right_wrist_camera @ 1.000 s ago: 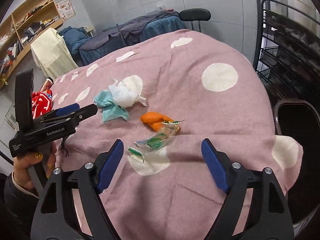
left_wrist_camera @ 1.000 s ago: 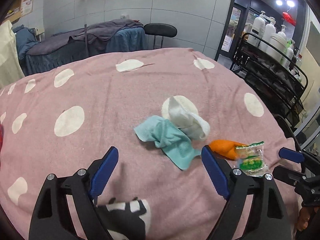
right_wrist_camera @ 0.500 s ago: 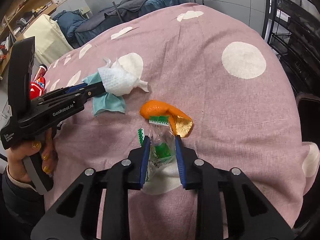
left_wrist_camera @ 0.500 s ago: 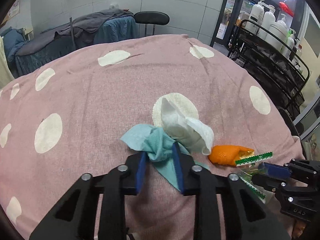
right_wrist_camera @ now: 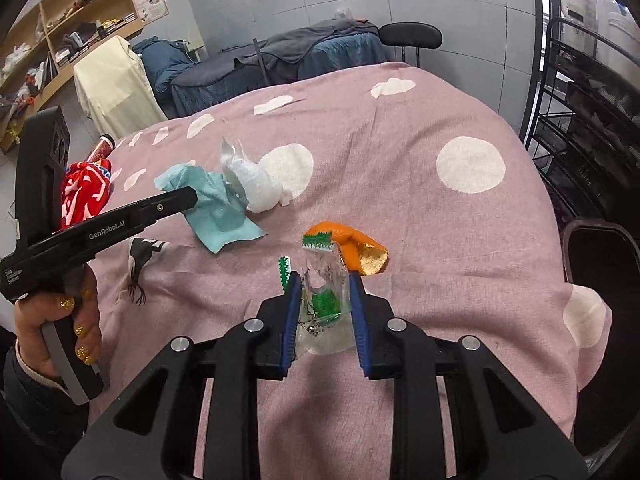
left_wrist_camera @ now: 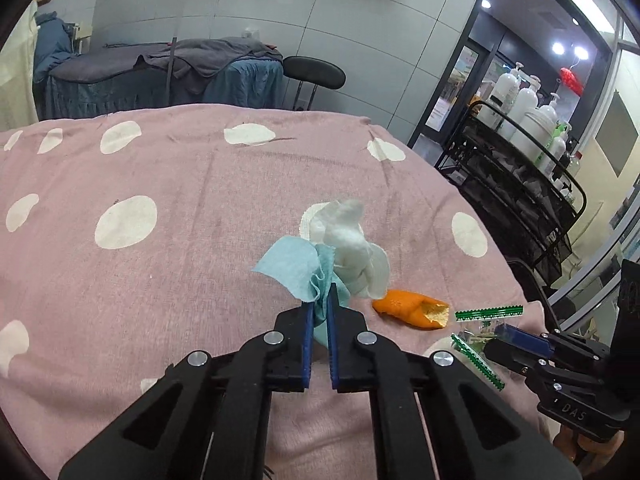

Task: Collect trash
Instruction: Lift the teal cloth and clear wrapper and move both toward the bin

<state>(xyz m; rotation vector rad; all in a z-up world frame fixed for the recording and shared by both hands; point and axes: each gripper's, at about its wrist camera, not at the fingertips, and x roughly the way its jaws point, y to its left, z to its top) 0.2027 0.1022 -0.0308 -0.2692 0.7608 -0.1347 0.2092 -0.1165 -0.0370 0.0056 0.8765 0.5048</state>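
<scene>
My left gripper (left_wrist_camera: 319,304) is clamped nearly shut on the crumpled teal cloth (left_wrist_camera: 296,266), which lifts off the pink dotted blanket (left_wrist_camera: 160,280) with the white tissue (left_wrist_camera: 352,248) touching it just behind. My right gripper (right_wrist_camera: 325,294) has its blue pads pressed on the clear green-printed wrapper (right_wrist_camera: 324,284), jaws partly closed around it. The orange peel (right_wrist_camera: 356,246) lies on the blanket just beyond the wrapper, touching it
</scene>
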